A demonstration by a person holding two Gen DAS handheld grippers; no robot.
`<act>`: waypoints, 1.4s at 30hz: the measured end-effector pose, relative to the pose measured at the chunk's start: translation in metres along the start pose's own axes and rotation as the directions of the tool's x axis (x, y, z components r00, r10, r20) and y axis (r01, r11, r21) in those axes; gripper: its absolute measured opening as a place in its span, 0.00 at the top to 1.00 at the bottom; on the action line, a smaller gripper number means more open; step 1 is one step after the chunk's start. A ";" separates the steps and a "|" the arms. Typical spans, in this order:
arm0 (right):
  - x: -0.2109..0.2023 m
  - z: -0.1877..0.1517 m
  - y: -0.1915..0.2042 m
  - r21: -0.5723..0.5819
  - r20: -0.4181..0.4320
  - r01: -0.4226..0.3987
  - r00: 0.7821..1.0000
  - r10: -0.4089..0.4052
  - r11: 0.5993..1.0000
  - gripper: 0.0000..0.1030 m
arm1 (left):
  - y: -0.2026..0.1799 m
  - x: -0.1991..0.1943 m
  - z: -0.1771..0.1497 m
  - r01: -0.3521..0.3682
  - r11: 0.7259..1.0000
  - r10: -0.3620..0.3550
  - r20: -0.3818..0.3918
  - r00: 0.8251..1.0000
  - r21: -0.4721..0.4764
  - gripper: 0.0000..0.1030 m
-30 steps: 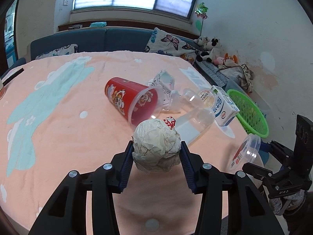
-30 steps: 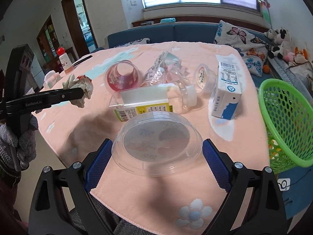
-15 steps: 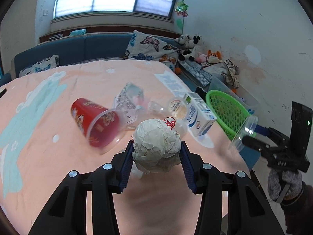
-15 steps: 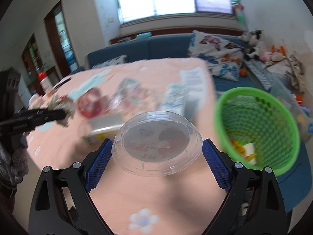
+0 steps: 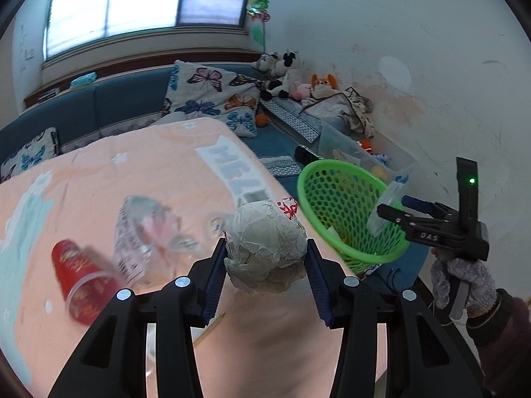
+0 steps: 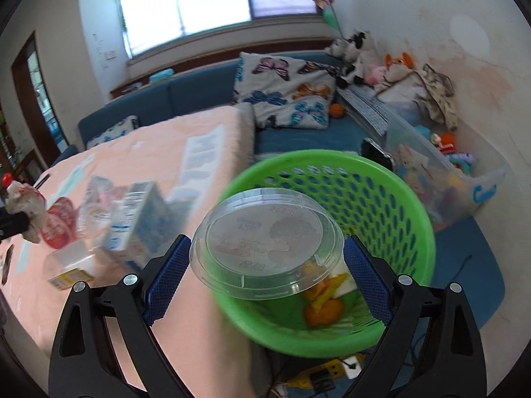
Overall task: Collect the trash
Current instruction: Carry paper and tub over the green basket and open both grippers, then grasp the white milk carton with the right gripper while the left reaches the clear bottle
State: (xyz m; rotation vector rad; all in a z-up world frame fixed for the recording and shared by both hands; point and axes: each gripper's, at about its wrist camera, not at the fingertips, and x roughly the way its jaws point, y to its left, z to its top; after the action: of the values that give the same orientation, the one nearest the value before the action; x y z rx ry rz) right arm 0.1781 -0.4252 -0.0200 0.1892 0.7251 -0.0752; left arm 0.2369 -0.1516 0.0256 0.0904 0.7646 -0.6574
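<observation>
Left gripper [image 5: 265,263] is clamped on a crumpled paper ball [image 5: 265,248], blue pads pressing both sides, ball lifted over the near edge of the worktop [image 5: 139,185]. Right gripper [image 6: 267,260] is closed on a clear plastic lid [image 6: 265,242], pads on its left and right rims, lid face toward the camera with printed text visible. Lid sits directly in front of the green mesh basket [image 6: 391,199], over its opening; orange and yellow scraps lie in the basket bottom. In the left wrist view the right gripper and its gloved hand [image 5: 464,282] are at the basket's right rim, lid tilted against the mesh side.

On the peach cloth: red cup [image 5: 79,278] lying on its side, crushed clear packaging [image 5: 142,232] just beside it, milk carton [image 6: 139,219] upright near the right edge, clear bottle with yellow label [image 6: 69,265] lying down. All blurred. Basket stands off the worktop's right side, on the blue couch seat as far as I can tell.
</observation>
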 end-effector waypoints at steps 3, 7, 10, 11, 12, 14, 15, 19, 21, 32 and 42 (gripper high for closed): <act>0.009 0.000 -0.013 0.023 -0.010 0.017 1.000 -0.017 1.000 0.10 | -0.016 0.014 0.014 0.011 1.000 -0.011 -0.006 1.000 0.028 0.56; 0.014 0.001 -0.027 0.043 -0.014 0.028 1.000 -0.028 0.999 0.10 | -0.035 0.035 0.030 0.034 0.998 -0.033 -0.024 0.999 0.057 0.56; 0.012 0.000 -0.032 0.063 -0.008 0.027 1.000 -0.027 0.998 0.10 | -0.050 0.050 0.040 0.049 0.995 -0.046 -0.033 0.998 0.086 0.56; 0.010 -0.001 -0.034 0.065 -0.005 0.026 1.000 -0.026 0.998 0.10 | -0.054 0.054 0.042 0.052 0.994 -0.049 -0.036 0.998 0.093 0.56; 0.007 -0.002 -0.036 0.066 0.000 0.029 1.000 -0.029 0.997 0.10 | -0.059 0.060 0.045 0.057 0.994 -0.053 -0.042 0.998 0.098 0.56; 0.001 -0.005 -0.039 0.066 0.011 0.038 0.999 -0.039 0.997 0.10 | -0.069 0.074 0.049 0.070 0.992 -0.064 -0.061 0.996 0.106 0.55; -0.003 -0.007 -0.042 0.069 0.015 0.037 0.999 -0.039 0.997 0.10 | -0.074 0.081 0.051 0.077 0.991 -0.069 -0.071 0.995 0.112 0.55; -0.017 -0.014 -0.050 0.081 0.028 0.049 0.998 -0.051 0.996 0.10 | -0.095 0.108 0.055 0.099 0.986 -0.085 -0.112 0.990 0.134 0.54; -0.024 -0.018 -0.054 0.092 0.033 0.053 0.998 -0.057 0.994 0.10 | -0.104 0.120 0.057 0.100 0.984 -0.081 -0.132 0.988 0.148 0.53; -0.045 -0.033 -0.067 0.127 0.044 0.056 0.997 -0.062 0.990 0.10 | -0.129 0.158 0.055 0.125 0.980 -0.096 -0.183 0.978 0.155 0.36; -0.048 -0.035 -0.058 0.124 0.043 0.030 0.998 -0.035 0.992 0.10 | -0.121 0.141 0.048 0.105 0.983 -0.082 -0.150 0.985 0.149 0.31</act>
State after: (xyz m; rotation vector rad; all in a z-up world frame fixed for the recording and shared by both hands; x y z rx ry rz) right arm 0.1119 -0.4750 -0.0225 0.2928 0.6788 -0.1550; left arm 0.2710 -0.3361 -0.0149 0.2487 0.8584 -0.8067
